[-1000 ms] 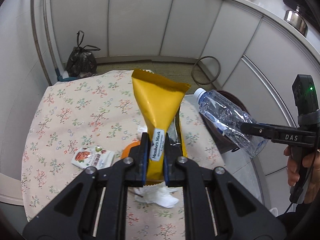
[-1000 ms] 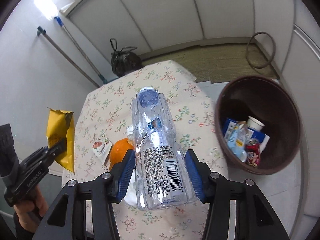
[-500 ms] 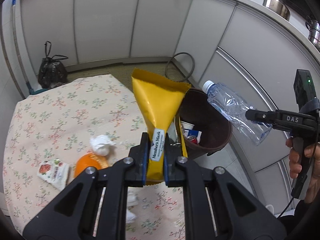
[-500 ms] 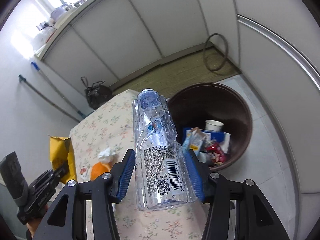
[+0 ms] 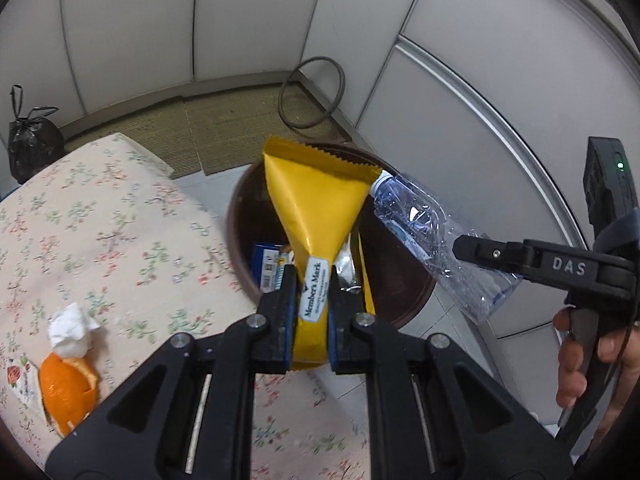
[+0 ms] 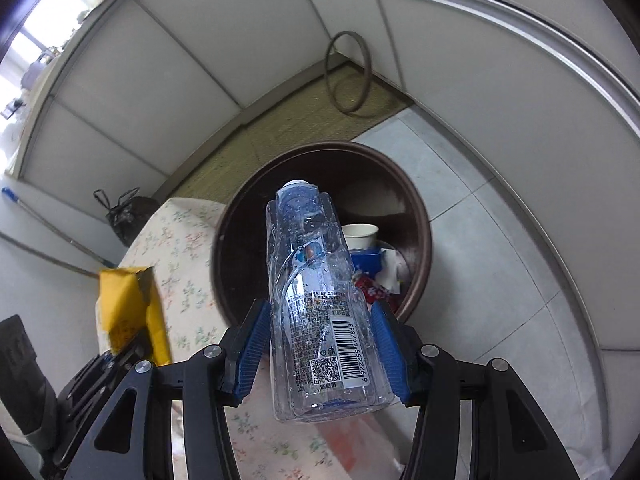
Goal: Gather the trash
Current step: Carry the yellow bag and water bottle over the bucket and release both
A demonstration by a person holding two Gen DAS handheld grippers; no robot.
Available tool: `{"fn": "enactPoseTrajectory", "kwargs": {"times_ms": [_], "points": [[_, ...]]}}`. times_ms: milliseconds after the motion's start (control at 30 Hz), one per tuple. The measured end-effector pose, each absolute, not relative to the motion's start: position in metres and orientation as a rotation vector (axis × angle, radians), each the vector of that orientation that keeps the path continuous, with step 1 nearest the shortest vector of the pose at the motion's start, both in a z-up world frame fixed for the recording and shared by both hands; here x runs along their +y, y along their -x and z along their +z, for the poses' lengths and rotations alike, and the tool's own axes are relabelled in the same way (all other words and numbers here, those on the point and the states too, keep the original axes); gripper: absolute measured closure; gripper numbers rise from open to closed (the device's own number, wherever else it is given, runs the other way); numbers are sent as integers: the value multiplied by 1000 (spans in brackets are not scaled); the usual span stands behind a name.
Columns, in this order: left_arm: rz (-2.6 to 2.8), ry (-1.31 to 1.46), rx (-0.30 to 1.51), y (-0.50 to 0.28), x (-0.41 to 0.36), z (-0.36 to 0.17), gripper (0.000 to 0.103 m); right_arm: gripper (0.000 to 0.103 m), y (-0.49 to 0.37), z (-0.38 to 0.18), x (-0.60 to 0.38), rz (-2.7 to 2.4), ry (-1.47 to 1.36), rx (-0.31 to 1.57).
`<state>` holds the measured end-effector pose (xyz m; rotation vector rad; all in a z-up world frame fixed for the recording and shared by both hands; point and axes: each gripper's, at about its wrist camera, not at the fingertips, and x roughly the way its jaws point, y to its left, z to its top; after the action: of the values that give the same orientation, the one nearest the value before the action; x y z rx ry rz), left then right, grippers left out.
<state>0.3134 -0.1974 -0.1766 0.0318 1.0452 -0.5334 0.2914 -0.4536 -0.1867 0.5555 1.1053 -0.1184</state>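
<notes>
fingers [image 5: 289, 312] hide wrapper [image 5: 316, 220] base; bin [image 5: 240, 216] partly blocked.

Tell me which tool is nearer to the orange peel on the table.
Left. The left tool, holding the yellow wrapper, is beside the orange peel; the right tool, with the bottle, is beyond the bin.

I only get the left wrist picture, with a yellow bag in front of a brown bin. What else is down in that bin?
Observer: The right wrist view shows a white paper cup resting inside the brown bin.
Visitor: Anything beside the cup?
Observer: A red can lies just below it, next to crumpled white paper.
Visitor: And that clear bottle, has it got a label?
Observer: Yes, the plastic bottle carries a barcode and a QR code, and the right gripper has its blue pads against both sides.
</notes>
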Motion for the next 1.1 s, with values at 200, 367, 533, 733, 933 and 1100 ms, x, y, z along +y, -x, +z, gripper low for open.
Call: {"fn": "enactPoseTrajectory", "kwargs": {"times_ms": [200,367,533,733,933,1100], "points": [[-531,-85,1053,-320,-228,-192,88,48,-289,-194,-470,-124,-584,1097],[-537,-119,1023,-321,-240,-194,87,47,-286,-193,-476,-126,-593,1079],[-533,-148,981,-319,-244,-187,57,47,-284,-185,-479,-93,-632,1018],[-520,-170,942,-304,-230,-170,42,43,-277,-162,-473,-84,-594,976],[-491,-146,924,-292,-198,-154,33,41,-265,-139,-456,-74,-541,960],[-461,-115,914,-282,-166,-138,28,34,-256,-119,-442,-66,-507,934]]}}
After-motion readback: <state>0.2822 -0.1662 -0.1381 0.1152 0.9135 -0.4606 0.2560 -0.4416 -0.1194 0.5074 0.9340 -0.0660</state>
